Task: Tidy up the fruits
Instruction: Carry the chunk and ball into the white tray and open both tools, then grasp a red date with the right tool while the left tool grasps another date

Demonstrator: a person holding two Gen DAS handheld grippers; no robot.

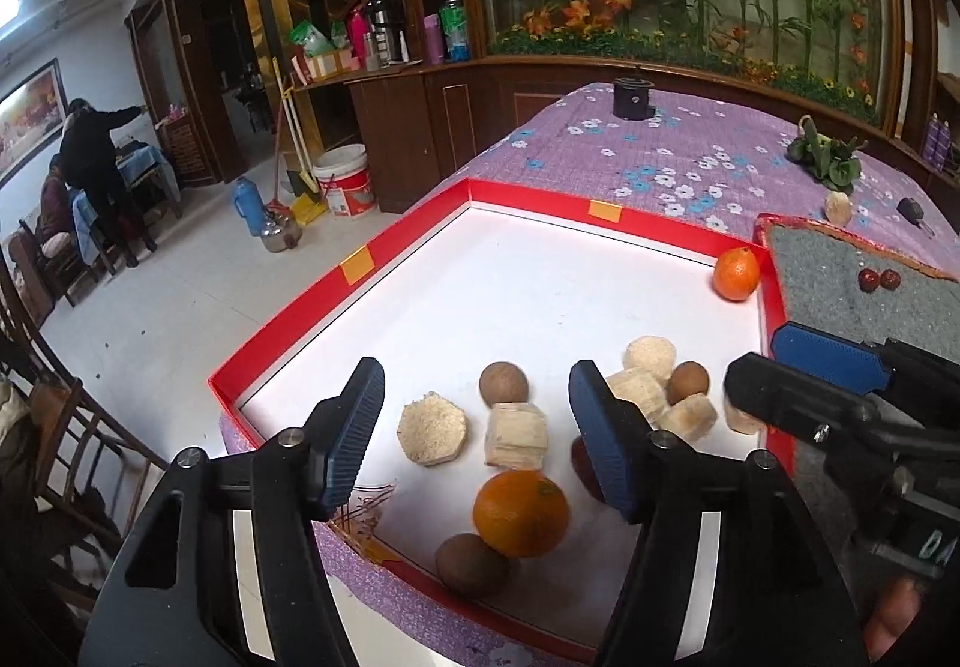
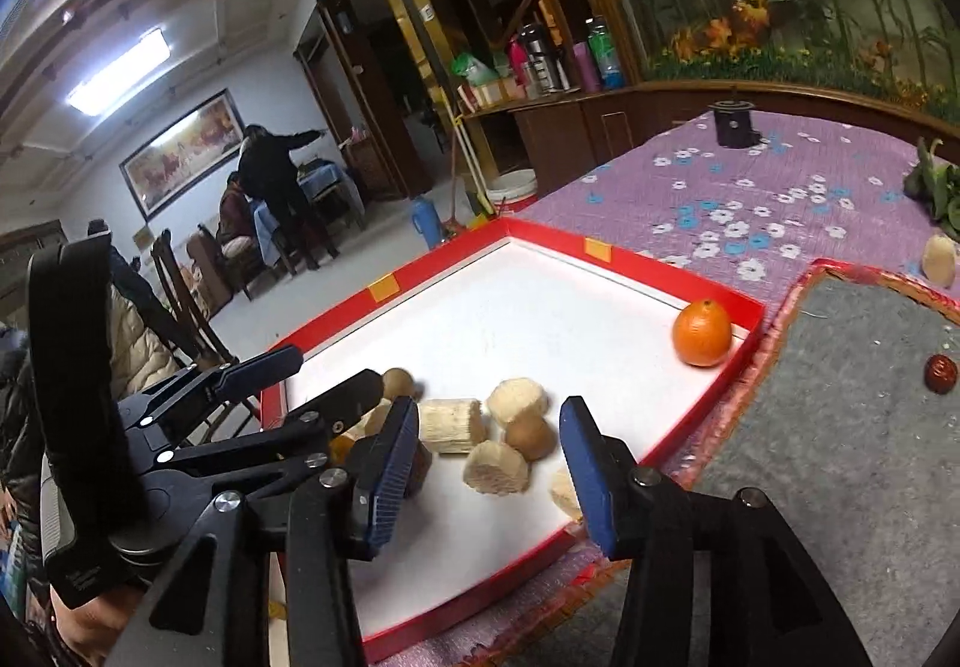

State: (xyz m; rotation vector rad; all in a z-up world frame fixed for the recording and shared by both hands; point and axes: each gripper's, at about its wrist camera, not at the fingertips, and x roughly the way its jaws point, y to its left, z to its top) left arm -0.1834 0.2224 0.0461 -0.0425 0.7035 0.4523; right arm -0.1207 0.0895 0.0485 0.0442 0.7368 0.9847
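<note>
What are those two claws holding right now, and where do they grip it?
Nothing. The left gripper and right gripper both stand open above the fruit in the tray.

Your left gripper hangs over the near end of the red-rimmed tray, its blue pads apart and pressing on nothing; below them lies an orange, touching a brown kiwi at the tray's near edge; pale corn pieces and a brown round fruit sit just beyond; a second orange rests in the far right corner; your right gripper comes in from the right, over the tray's rim; two red dates lie on the grey mat.
</note>
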